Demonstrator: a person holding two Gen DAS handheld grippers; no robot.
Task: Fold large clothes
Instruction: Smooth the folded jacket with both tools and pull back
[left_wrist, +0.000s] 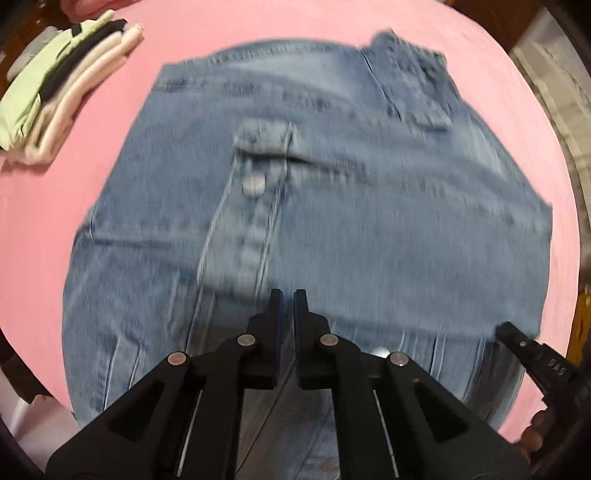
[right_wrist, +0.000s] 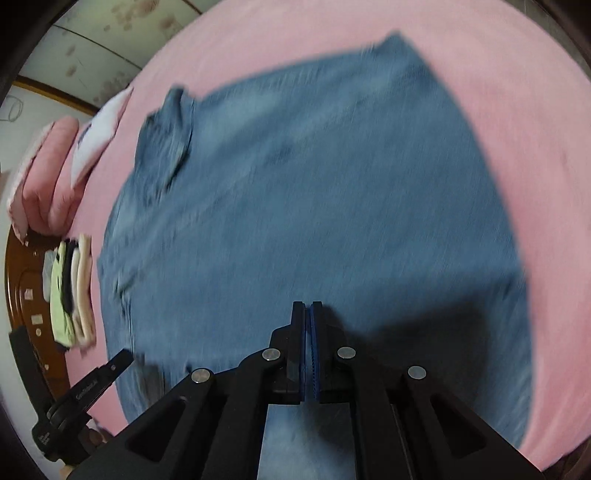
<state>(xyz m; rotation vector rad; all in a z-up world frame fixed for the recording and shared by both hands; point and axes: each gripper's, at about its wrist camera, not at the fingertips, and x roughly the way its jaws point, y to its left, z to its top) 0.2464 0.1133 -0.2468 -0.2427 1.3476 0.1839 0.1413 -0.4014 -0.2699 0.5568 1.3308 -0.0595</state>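
- The jeans lie spread flat on a pink bed, filling most of both views; both pictures are blurred.
- In the left wrist view a metal button and a belt loop show at the middle of the denim, with a seam running down from them toward the camera.
- The left claw hovers over the near part of the jeans, its fingers nearly together with a narrow gap and nothing between them.
- The right claw is over the near edge of the denim, its blue pads pressed together; whether any cloth is pinched between them cannot be told.
- The right claw's tip shows at the lower right of the left view, at the denim's edge.
- A stack of folded clothes, green, black and pale pink, sits on the bed to the left, apart from the jeans.
- A pink pillow lies beyond the stack in the right view.
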